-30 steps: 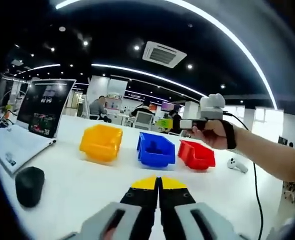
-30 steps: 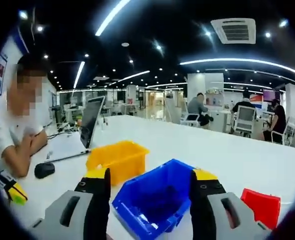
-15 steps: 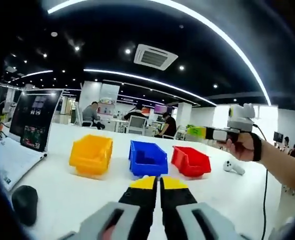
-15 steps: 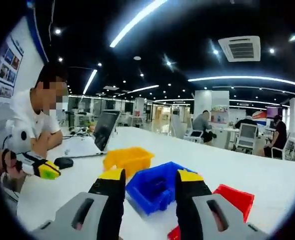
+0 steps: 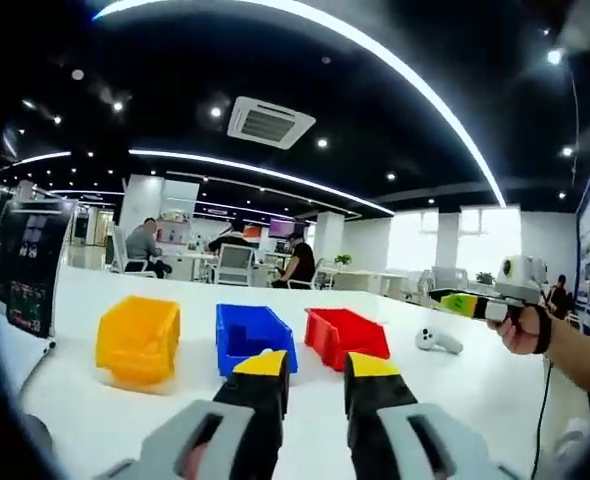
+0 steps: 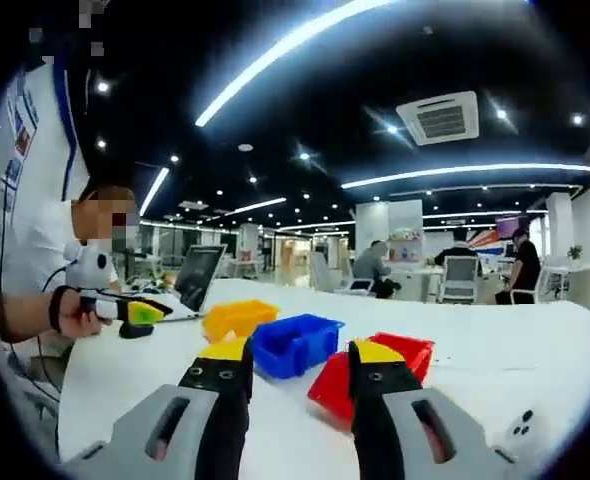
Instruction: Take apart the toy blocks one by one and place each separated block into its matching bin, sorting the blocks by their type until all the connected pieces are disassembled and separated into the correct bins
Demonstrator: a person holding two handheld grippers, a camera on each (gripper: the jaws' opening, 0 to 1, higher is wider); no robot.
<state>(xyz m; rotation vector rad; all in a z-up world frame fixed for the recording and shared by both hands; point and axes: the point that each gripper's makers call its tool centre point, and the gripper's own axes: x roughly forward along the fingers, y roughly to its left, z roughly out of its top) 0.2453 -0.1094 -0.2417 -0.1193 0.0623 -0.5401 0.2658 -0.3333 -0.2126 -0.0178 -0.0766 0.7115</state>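
Note:
Three bins stand in a row on the white table (image 5: 455,380): a yellow bin (image 5: 138,338), a blue bin (image 5: 253,335) and a red bin (image 5: 345,335). My left gripper (image 5: 317,372) hovers in front of them, jaws slightly apart with nothing between them. In the right gripper view the yellow bin (image 6: 237,318), blue bin (image 6: 293,343) and red bin (image 6: 380,362) lie ahead of my right gripper (image 6: 300,360), which is open and holds nothing. Each gripper appears in the other's view, held in a hand: the right gripper (image 5: 472,303) far right, the left gripper (image 6: 135,310) far left.
A small white device (image 5: 440,341) lies on the table right of the red bin, and again low on the right as a white device (image 6: 523,430). A laptop (image 6: 197,280) and a dark mouse (image 6: 135,330) sit at the left end. People sit at desks far behind.
Both views have pulled back and swung, so the bins look smaller. The left gripper's jaws, pressed together before, now stand slightly apart. The right gripper's jaws have narrowed since one second ago.

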